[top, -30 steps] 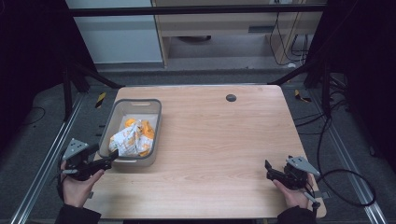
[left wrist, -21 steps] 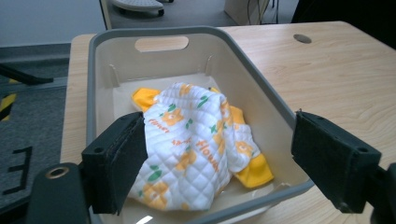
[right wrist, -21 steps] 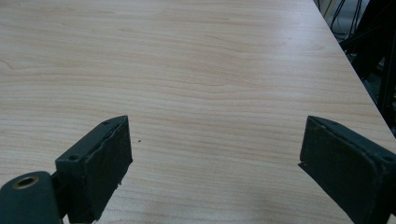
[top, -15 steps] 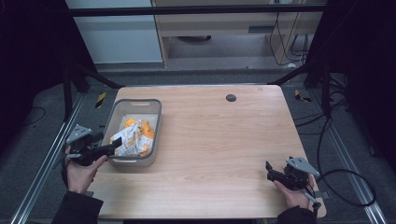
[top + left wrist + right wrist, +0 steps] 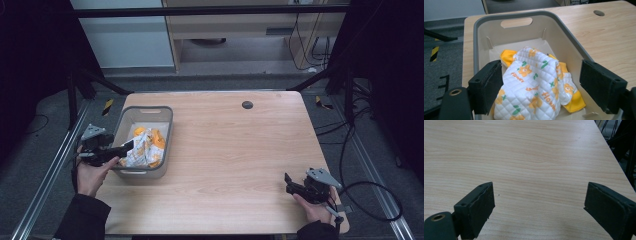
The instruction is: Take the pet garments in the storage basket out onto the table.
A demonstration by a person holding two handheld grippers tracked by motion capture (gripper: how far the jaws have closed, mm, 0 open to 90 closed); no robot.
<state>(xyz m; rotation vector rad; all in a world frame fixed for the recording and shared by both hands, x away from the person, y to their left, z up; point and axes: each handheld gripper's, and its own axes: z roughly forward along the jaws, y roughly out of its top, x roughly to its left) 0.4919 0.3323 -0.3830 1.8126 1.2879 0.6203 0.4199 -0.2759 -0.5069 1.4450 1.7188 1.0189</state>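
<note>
Over at the table's (image 5: 225, 150) left side, the left gripper (image 5: 121, 149) reached over the near rim of a grey bin (image 5: 165, 120), its jaws spread wide to either side of a crumpled quilted cloth (image 5: 536, 82), white with orange flowers and yellow edging, lying inside the bin. Whether the pads touched the cloth, I couldn't tell. The right gripper (image 5: 290, 183) sat low over bare wood near the front right corner, its jaws likewise wide apart and holding nothing.
</note>
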